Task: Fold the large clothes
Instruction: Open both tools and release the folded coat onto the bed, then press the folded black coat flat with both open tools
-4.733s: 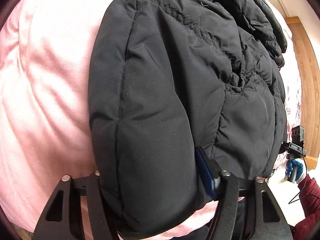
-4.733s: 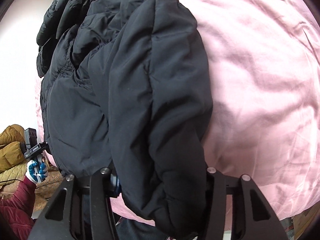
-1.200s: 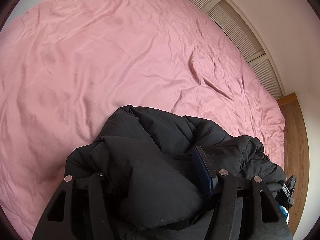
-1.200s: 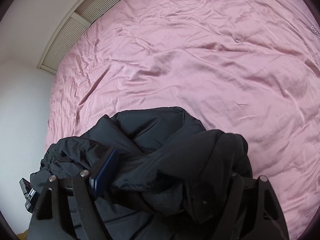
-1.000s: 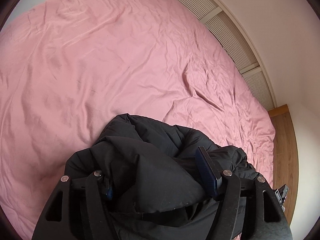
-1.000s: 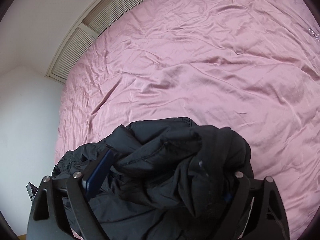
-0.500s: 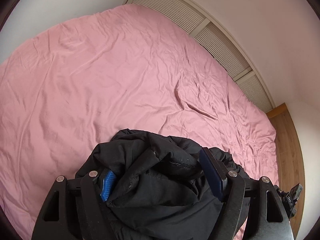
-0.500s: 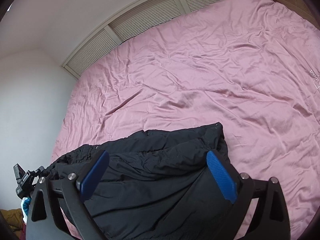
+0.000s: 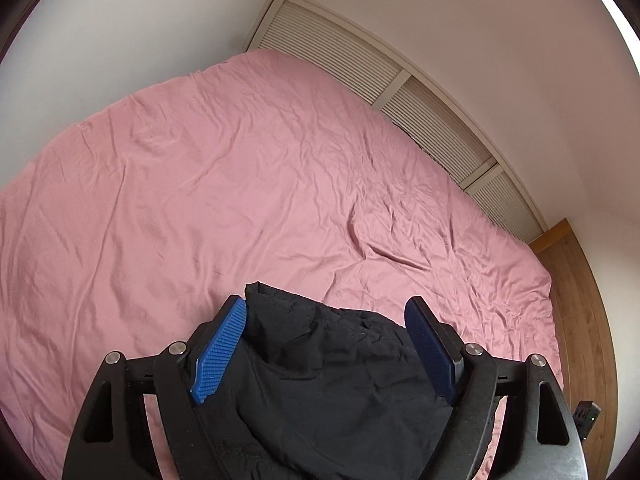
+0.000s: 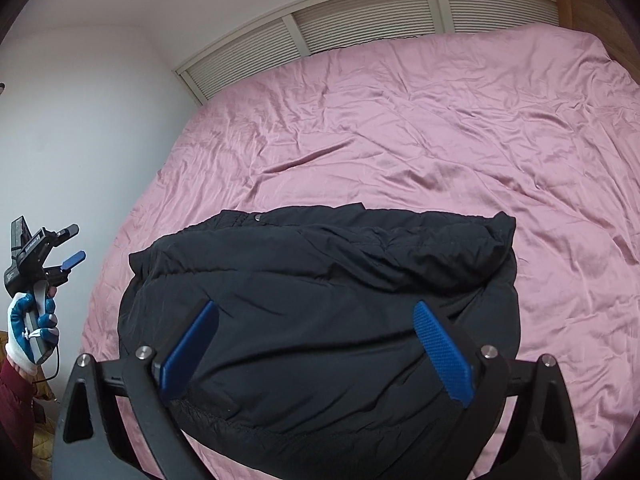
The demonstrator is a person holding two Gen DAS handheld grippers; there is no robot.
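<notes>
1. Both views were bright and evenly lit by soft, diffuse light; its source could not be told.
2. The sheet showed a gentle sheen along its wrinkles, strongest in the right wrist view, without harsh glare.
3. The jacket read very dark, its folds barely separated; it cast only a faint shadow on the bed.
4. Fisheye distortion bent the louvred panel and walls, and black vignetting filled the corners.
5. Focus was sharp throughout, with no motion blur.
</notes>
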